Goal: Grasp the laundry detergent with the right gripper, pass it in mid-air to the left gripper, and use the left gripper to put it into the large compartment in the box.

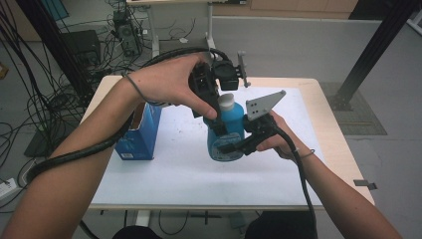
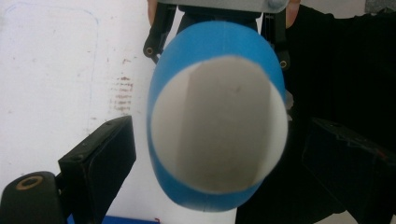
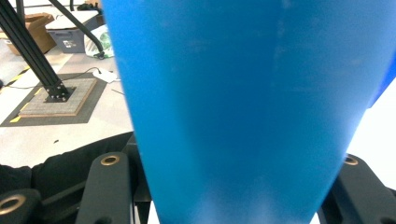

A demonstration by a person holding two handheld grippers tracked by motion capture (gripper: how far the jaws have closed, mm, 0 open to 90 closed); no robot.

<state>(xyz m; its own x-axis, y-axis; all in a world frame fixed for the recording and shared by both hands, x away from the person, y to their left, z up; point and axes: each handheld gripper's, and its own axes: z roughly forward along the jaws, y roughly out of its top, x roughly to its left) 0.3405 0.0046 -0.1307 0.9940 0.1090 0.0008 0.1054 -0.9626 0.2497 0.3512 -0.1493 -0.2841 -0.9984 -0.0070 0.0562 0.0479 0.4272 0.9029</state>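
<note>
A blue bottle (image 1: pixel 226 137) with a white cap (image 1: pixel 226 101) is held upright just above the white mat. My right gripper (image 1: pixel 230 148) comes in from the right and is shut on the bottle's lower body. In the right gripper view the blue bottle (image 3: pixel 243 107) sits squeezed between the jaws of the right gripper (image 3: pixel 233 186). My left gripper (image 1: pixel 222 107) points down over the cap. In the left gripper view the white cap (image 2: pixel 219 135) lies between the wide-apart jaws of the left gripper (image 2: pixel 224 144), with a gap on each side. The blue shoulder (image 2: pixel 215 42) rings the cap.
A blue carton (image 1: pixel 142 132) stands on the white mat (image 1: pixel 174 174) to the left, under my left forearm. The wooden table edge (image 1: pixel 343 149) runs along the right. Cables and equipment lie on the floor at left, and a black frame post (image 1: pixel 370 50) stands at the back right.
</note>
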